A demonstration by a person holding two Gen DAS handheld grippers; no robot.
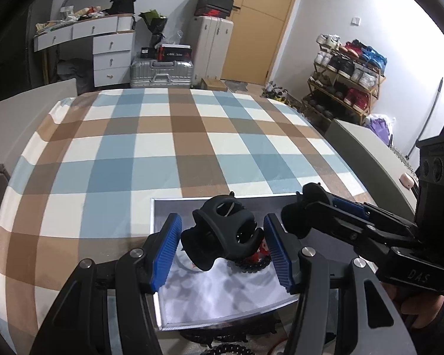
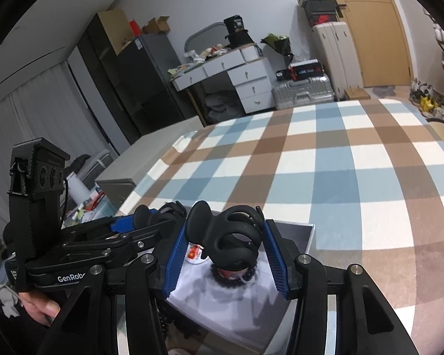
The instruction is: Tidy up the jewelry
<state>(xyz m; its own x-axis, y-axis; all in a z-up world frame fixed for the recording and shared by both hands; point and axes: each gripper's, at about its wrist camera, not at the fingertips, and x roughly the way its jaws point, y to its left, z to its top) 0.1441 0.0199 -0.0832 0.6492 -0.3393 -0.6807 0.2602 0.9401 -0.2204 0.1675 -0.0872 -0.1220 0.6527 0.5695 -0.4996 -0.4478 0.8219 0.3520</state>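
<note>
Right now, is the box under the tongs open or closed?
Open. The box shows no lid: its pale inside is bare to view, and a dark beaded bracelet lies in it below the black hair claw.

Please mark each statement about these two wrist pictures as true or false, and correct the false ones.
1. Each gripper holds a black hair claw clip. True: the left gripper holds one black claw clip, the right gripper another.
2. The tray under the clips is round. False: it is rectangular.
3. The tablecloth is plain green. False: it is checked in blue, brown and white.
4. A black beaded bracelet lies in the tray. True.
</note>
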